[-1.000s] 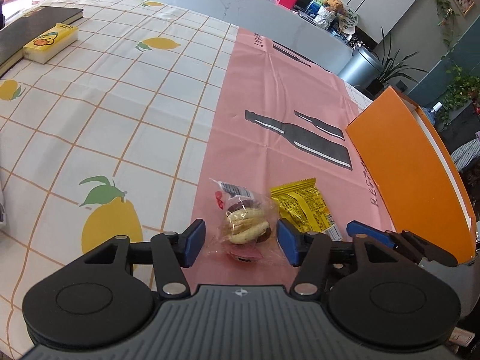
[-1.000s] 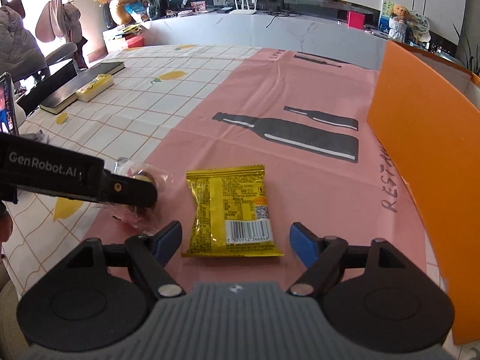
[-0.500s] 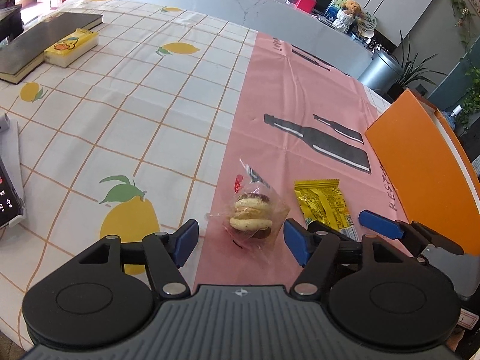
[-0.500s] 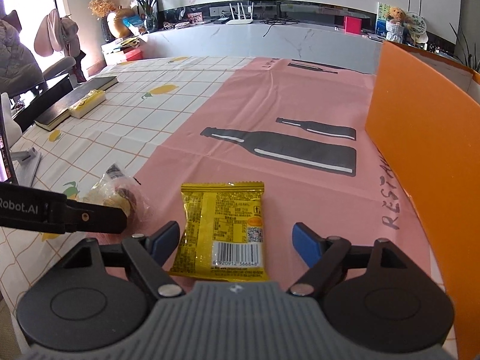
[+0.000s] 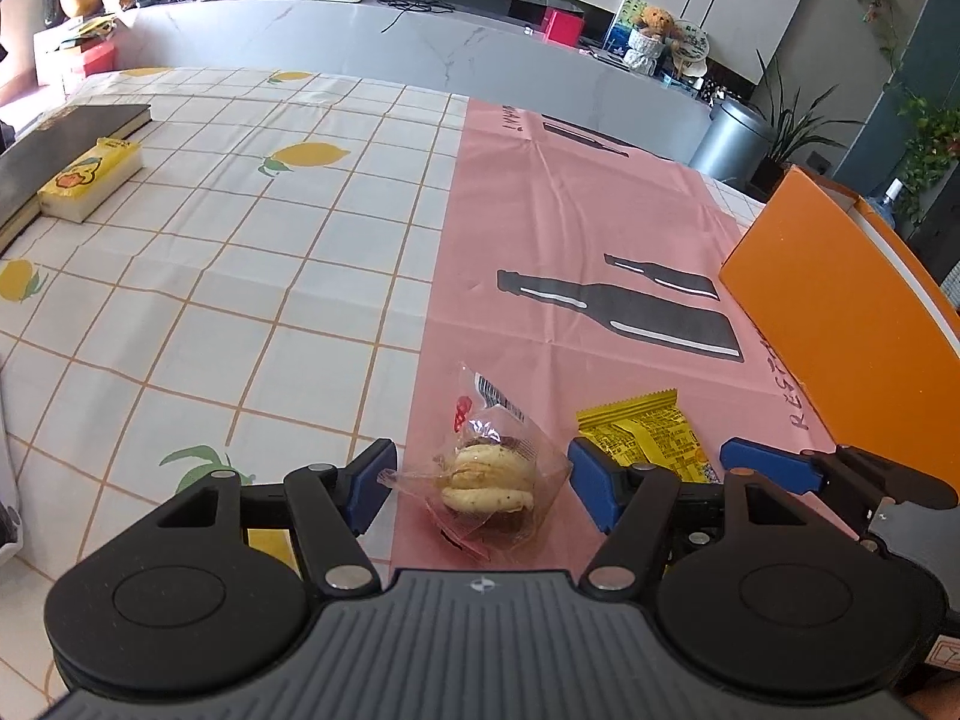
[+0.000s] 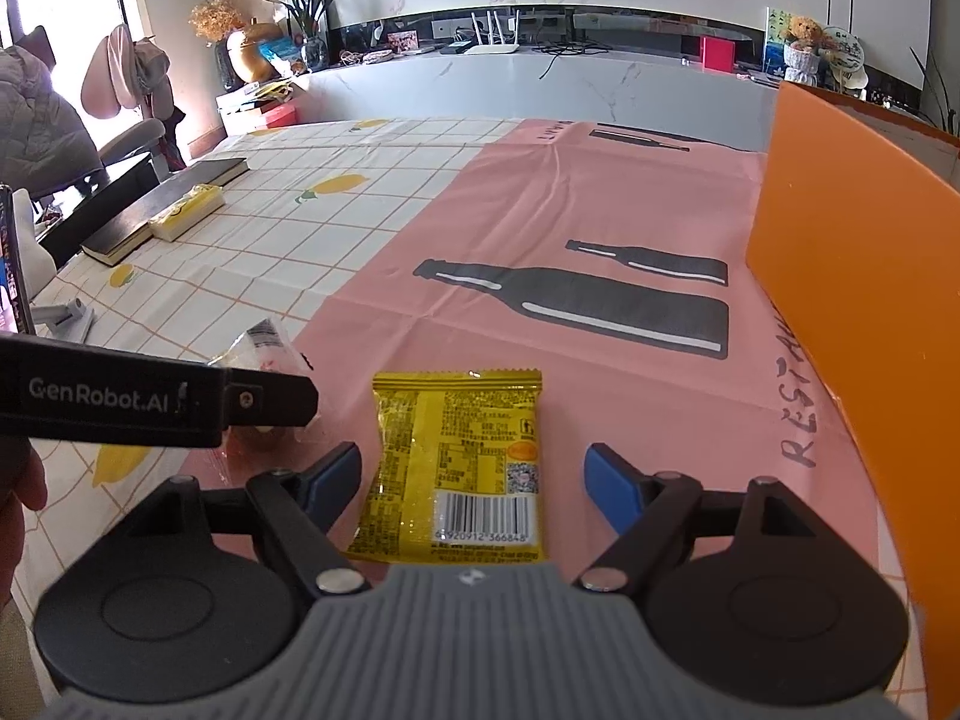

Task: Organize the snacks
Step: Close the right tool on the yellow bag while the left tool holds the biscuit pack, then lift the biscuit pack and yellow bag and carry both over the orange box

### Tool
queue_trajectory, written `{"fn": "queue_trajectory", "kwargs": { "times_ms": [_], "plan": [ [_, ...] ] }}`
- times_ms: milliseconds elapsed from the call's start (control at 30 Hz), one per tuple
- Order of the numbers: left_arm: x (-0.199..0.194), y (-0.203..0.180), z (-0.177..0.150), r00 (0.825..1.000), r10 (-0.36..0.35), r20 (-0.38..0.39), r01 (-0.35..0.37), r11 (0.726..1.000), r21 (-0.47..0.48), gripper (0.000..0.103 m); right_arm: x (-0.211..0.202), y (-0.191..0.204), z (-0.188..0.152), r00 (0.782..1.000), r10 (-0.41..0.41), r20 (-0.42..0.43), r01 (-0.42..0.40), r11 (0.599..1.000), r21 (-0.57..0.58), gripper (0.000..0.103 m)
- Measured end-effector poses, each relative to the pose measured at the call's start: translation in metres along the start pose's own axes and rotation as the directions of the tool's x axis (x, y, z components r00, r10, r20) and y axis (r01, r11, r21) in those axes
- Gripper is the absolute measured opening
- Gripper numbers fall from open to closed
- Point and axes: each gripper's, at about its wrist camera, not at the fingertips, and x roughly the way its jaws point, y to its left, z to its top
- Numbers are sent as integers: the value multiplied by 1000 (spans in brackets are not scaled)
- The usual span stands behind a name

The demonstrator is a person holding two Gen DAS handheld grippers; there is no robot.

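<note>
A clear-wrapped sandwich cookie (image 5: 489, 483) lies on the pink cloth between the fingers of my open left gripper (image 5: 483, 489), which straddles it without touching. A yellow snack packet (image 6: 459, 462) lies flat between the fingers of my open right gripper (image 6: 474, 486). The packet also shows in the left wrist view (image 5: 645, 435), partly behind the left gripper's right finger. The cookie wrapper (image 6: 267, 342) pokes out behind the left gripper's finger in the right wrist view. An orange box (image 6: 852, 276) stands to the right; it also shows in the left wrist view (image 5: 834, 312).
The table has a lemon-check cloth (image 5: 210, 252) and a pink bottle-print cloth (image 5: 570, 228). A dark book (image 5: 54, 144) and a yellow tissue pack (image 5: 90, 180) lie at the far left. A phone on a stand (image 6: 18, 276) is at the left edge.
Both gripper views have tilted up and pulled slightly back. Both grippers stay open around their snacks. The cookie and the packet have not moved on the cloth.
</note>
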Motion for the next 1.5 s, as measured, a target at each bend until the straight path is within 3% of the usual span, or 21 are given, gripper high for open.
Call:
{"fn": "queue_trajectory", "kwargs": {
  "times_ms": [167, 333, 400, 600, 833, 1133, 1300, 1500],
  "plan": [
    [0, -1, -2, 1000, 2, 21, -2, 1000, 11, 69, 2, 10, -3, 998, -67, 8, 67, 995, -79, 68],
    [0, -2, 0, 1000, 11, 9, -11, 1000, -8, 64, 1, 10, -1, 998, -68, 9, 68, 994, -81, 53],
    [-1, -3, 1, 1000, 16, 3, -16, 1000, -5, 56, 0, 10, -1, 998, -65, 8, 66, 994, -85, 50],
    [-4, -12, 1, 999, 49, -11, -49, 999, -11, 43, -2, 11, -1, 998, -60, 0, 59, 994, -89, 50],
    [-9, -11, -2, 998, 35, -61, -40, 997, -70, 42, -7, 9, -2, 999, -33, -19, 31, 997, -73, 49],
    [-20, -26, -8, 988, 15, -151, -25, 998, -64, 42, -15, 5, -3, 995, -28, -97, 20, 996, -85, 49],
    [-21, -41, -13, 971, 23, -236, -24, 1000, 0, 42, -21, 6, 1, 983, -17, -183, -6, 993, -120, 49],
    [-23, -50, -10, 929, 63, -364, -27, 994, 105, 42, -25, 12, 3, 959, -17, -282, -59, 964, -261, 49]
  ]
}}
